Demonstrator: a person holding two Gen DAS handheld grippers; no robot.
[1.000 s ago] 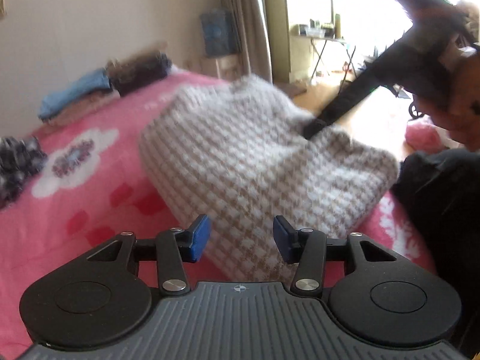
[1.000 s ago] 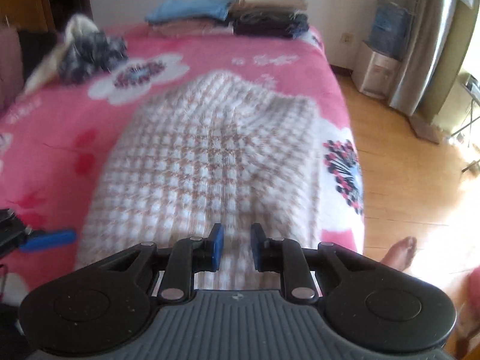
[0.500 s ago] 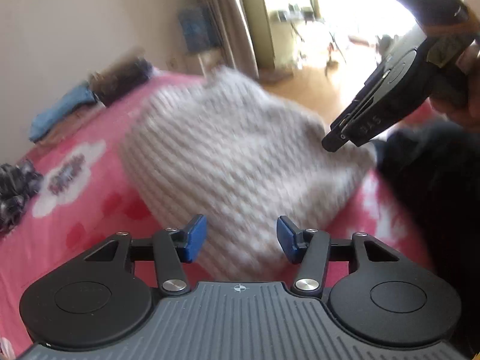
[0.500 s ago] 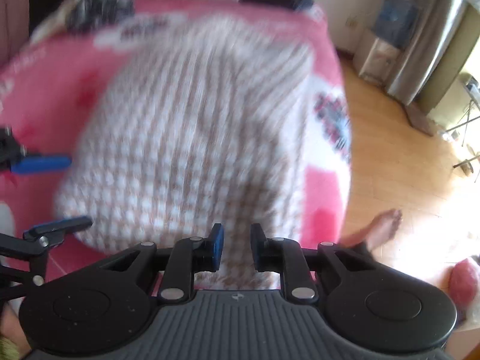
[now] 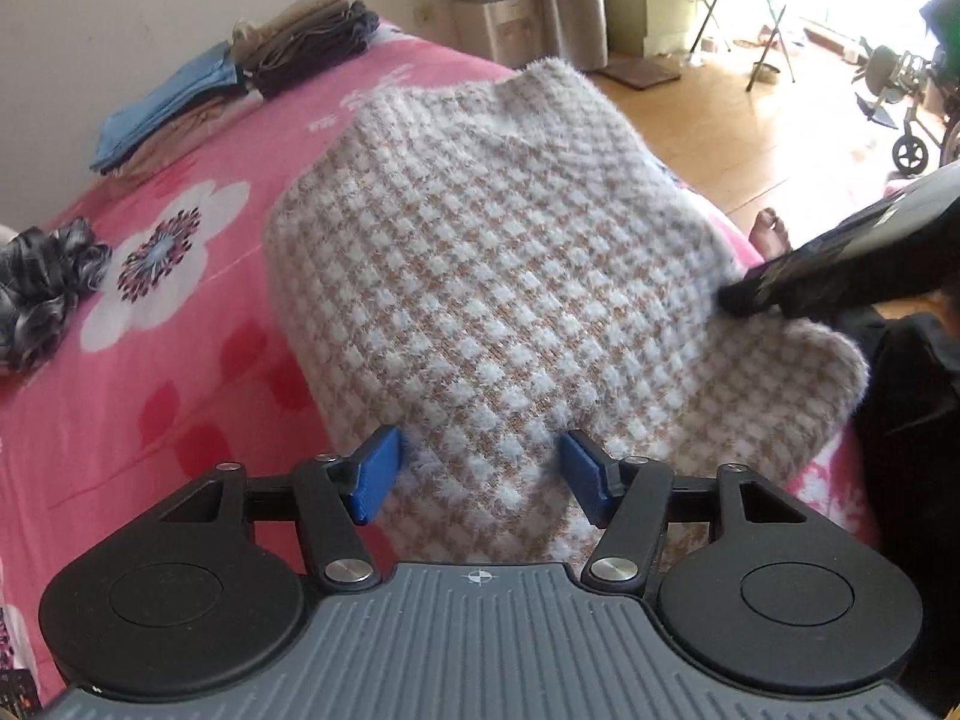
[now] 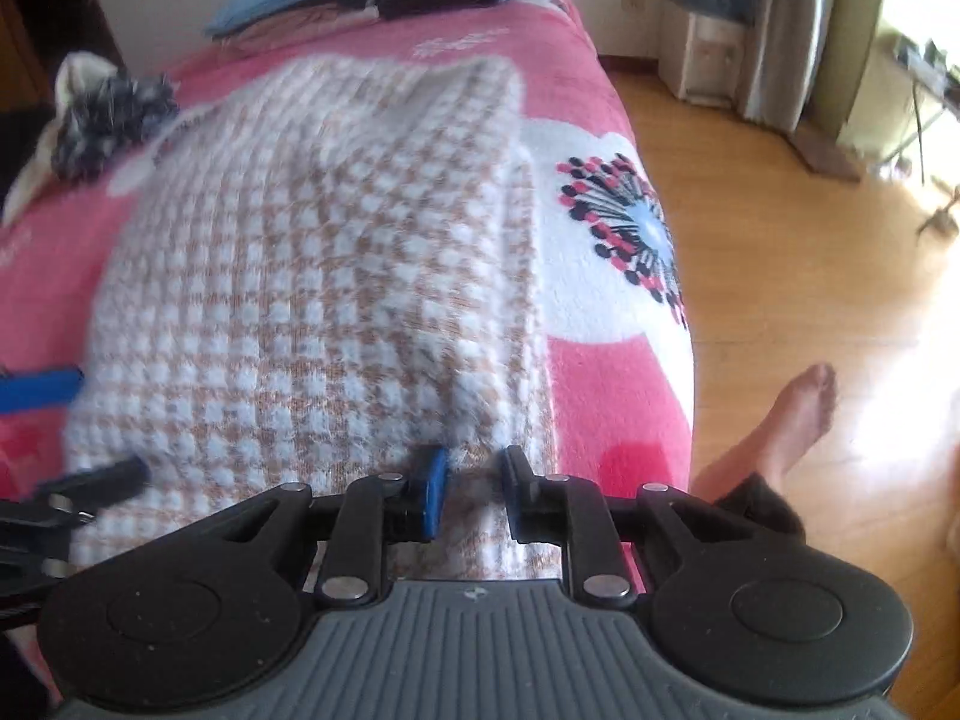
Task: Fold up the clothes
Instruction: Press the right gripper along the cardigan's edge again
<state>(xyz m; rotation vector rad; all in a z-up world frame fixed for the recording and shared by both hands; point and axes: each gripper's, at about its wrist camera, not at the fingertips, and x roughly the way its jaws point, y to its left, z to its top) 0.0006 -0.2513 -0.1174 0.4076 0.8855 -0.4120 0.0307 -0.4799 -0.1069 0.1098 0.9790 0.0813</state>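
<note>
- Fuzzy white-and-tan checked knit sweater (image 5: 510, 276) lies folded on the pink flower-print bed cover (image 5: 150, 360), filling the middle of the left wrist view; its near edge reaches down to 6 o'clock.
- Crumpled dark grey-and-black garment (image 5: 42, 288) sits on the bed cover at 9 o'clock, well apart from the sweater.
- Stack of folded clothes, blue, tan and dark (image 5: 240, 78), rests at 11 o'clock by the wall.
- Left gripper (image 5: 480, 474), black with blue pads, hovers over the sweater's near edge at 6 o'clock; its jaws are opening, the pads stand wide, and the knit shows between them without being pressed.
- Right gripper (image 6: 471, 492) points down at the sweater's near right corner, at 6 o'clock in its own view; its jaws stand narrow with a tuft of the knit between the pads, though I cannot tell whether they pinch it. From the left wrist view its black tip meets the sweater's right edge at 3 o'clock.
- Bare foot (image 6: 798, 420) of the person stands on the wooden floor (image 6: 780, 210) at 3 o'clock, beside the bed.
</note>
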